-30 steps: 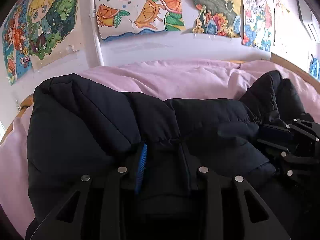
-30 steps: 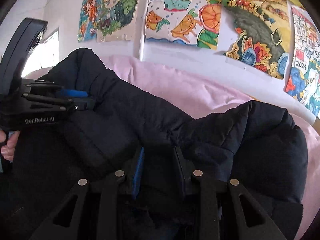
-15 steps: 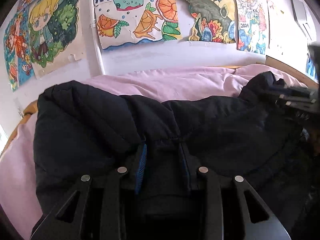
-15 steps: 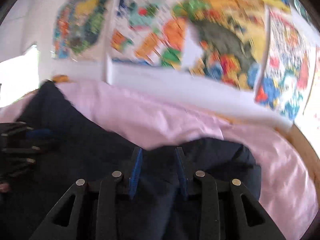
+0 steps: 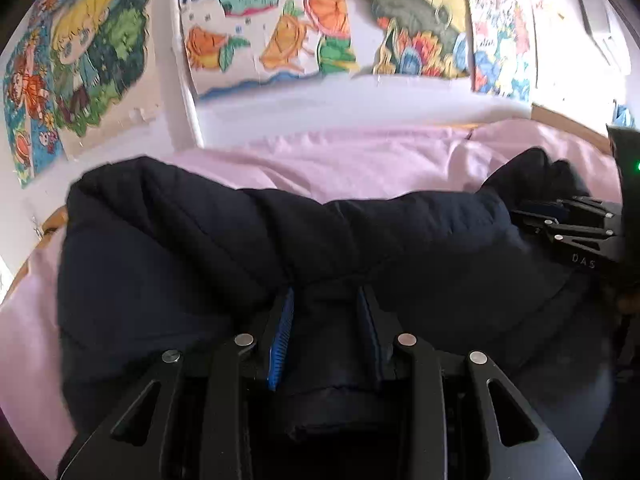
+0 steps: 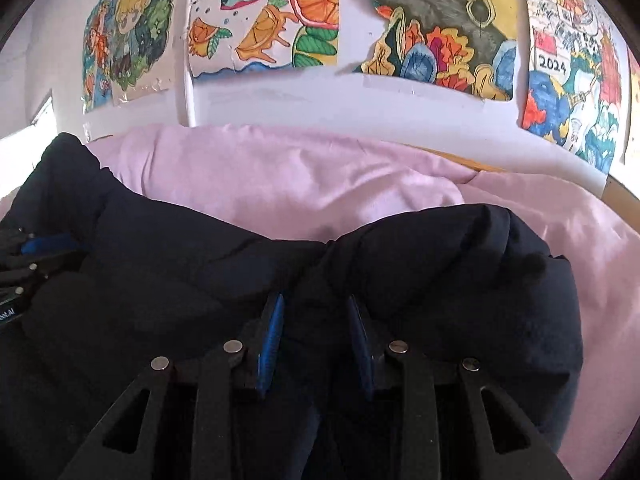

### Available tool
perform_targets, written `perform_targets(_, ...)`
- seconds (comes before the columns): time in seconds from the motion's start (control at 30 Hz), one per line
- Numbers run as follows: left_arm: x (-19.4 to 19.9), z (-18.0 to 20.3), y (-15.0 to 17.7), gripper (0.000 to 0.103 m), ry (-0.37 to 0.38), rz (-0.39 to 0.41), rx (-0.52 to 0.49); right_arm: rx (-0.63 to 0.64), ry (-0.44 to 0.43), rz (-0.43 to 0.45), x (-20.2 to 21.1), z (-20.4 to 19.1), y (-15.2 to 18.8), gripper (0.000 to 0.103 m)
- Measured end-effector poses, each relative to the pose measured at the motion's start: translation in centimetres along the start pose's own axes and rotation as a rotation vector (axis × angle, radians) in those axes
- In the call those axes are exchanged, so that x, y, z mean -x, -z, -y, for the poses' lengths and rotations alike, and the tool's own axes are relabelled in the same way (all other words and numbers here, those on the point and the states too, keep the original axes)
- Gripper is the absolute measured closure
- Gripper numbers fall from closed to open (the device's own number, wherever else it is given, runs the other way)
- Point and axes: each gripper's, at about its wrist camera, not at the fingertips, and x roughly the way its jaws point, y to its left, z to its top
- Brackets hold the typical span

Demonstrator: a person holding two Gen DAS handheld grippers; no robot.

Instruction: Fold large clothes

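A dark navy padded jacket [image 5: 200, 248] lies bunched across a pink bedsheet [image 5: 360, 156]; it also fills the lower right wrist view [image 6: 160, 272]. My left gripper [image 5: 326, 304] is shut on a fold of the jacket's near edge. My right gripper [image 6: 316, 308] is shut on another fold of the jacket further right. The right gripper also shows at the right edge of the left wrist view [image 5: 560, 220], and the left gripper shows at the left edge of the right wrist view [image 6: 24, 256]. The cloth hides both sets of fingertips.
The pink sheet [image 6: 280, 176] covers the bed up to a white wall hung with colourful drawings [image 6: 312, 12]. A wooden bed frame edge [image 6: 620, 196] runs along the right. A white pipe [image 5: 184, 92] runs down the wall.
Both grippers have moved apart and forward with the jacket held. The jacket's top edge has been stretched wider and flatter across the bed. The right gripper has swung to the right.
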Motion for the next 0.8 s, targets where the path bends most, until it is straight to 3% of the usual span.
perform_targets(0.13, 3.0, -1.9, -0.9, 0.069, 0.050, 0.062, 0.066, -0.036, -0.068, 0.040, 3.5, 0.6, -0.4, 0.072)
perform_targets(0.17, 3.2, -2.4, -1.2, 0.064, 0.056, 0.051, 0.096, -0.022, -0.084, 0.040, 4.1, 0.4, -0.4, 0.071)
perform_targets(0.23, 3.1, -3.1, -0.9, 0.064, 0.090, 0.014, 0.133, 0.019, -0.102, 0.047, 5.4, -0.2, -0.1, 0.070)
perform_targets(0.27, 3.1, -3.1, -0.5, 0.064, 0.107, 0.000, 0.131, 0.046, -0.118, 0.052, 6.0, -0.5, 0.2, 0.060)
perform_targets(0.3, 3.0, -2.9, 0.0, 0.063, 0.103, -0.008, 0.114, 0.069, -0.125, 0.058, 6.4, -0.9, 0.5, 0.044)
perform_targets(0.33, 2.8, -2.6, 0.4, 0.063, 0.090, -0.013, 0.087, 0.085, -0.124, 0.063, 6.6, -1.2, 0.7, 0.038)
perform_targets(0.43, 1.7, -1.4, 1.0, 0.061, 0.036, -0.023, 0.021, 0.115, -0.111, 0.047, 6.0, -2.0, 1.5, 0.036)
perform_targets(0.57, -0.4, -1.4, 1.6, 0.059, 0.003, -0.048, 0.011, 0.111, -0.101, 0.011, 3.7, -2.3, 2.6, 0.035)
perform_targets(0.67, 0.1, -1.5, 1.6, 0.059, 0.008, -0.033, 0.019, 0.081, -0.118, -0.006, 3.1, -1.7, 2.4, 0.030)
perform_targets(0.8, 1.3, -1.7, 1.2, 0.047, -0.004, -0.026, 0.060, 0.018, -0.155, 0.016, 4.6, -0.3, 1.6, 0.018)
